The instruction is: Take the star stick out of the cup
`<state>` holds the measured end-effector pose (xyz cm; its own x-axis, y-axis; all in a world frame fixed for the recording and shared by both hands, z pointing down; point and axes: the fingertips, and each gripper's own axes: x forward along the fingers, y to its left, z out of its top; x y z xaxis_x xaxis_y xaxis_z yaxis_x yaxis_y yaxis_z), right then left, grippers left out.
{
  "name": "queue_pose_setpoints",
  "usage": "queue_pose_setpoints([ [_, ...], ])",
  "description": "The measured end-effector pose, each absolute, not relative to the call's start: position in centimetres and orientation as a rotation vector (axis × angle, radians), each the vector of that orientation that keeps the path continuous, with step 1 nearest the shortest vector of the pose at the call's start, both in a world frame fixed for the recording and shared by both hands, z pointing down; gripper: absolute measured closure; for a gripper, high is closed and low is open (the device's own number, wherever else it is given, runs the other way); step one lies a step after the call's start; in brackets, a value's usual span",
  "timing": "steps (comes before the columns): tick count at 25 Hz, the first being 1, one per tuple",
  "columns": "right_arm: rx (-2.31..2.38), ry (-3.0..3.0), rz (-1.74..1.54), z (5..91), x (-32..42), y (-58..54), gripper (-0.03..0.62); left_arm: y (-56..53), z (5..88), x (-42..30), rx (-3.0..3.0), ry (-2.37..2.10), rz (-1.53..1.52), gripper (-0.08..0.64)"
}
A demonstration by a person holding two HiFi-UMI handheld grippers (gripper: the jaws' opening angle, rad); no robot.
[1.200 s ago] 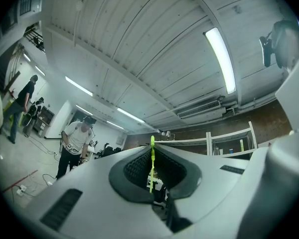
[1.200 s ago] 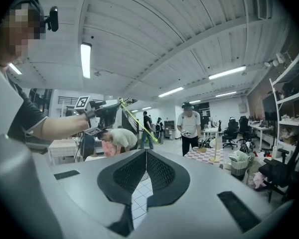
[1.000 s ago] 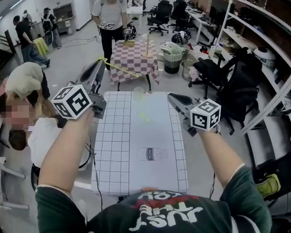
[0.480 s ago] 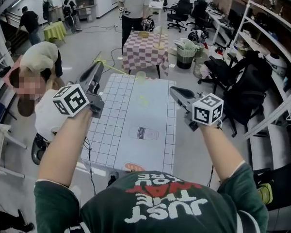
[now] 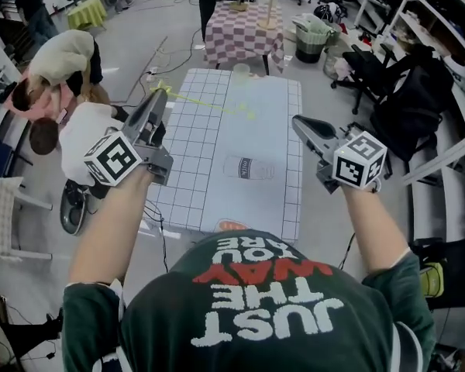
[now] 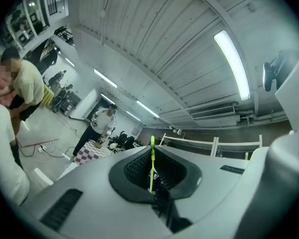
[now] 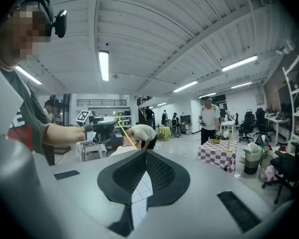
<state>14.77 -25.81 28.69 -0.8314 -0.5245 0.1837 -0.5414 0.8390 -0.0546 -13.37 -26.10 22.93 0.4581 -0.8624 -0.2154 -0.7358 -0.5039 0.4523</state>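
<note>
Gripping: the left gripper is clenched on 1 thin yellow-green star stick.
Stick: out of the cup, slanting right from the jaws above the table's far left part.
Cup: 1 clear plastic cup stands at the far edge of the white grid-marked table.
Other claw: the right gripper has its jaws pressed together on nothing, by the table's right edge.

Both arms reach forward, forearms bare. The left gripper hangs just off the left edge of the table, tilted slightly up, jaws pinched on the thin star stick. The right gripper hangs by the table's right edge, jaws closed together on nothing.
</note>
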Motion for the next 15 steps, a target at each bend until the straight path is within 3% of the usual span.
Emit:
queue_pose_setpoints([
  [9,0.941,-2.823,0.263,32.7,9.5,-26.1,0.561,-28.7,31.1,-18.6,2.291,-1.199,-0.545,0.541],
  [15,0.966,-2.759,0.372,38.2,8.1,-25.2,0.561,-27.9,38.8,-18.0,2.151,-1.076,-0.532,0.541],
])
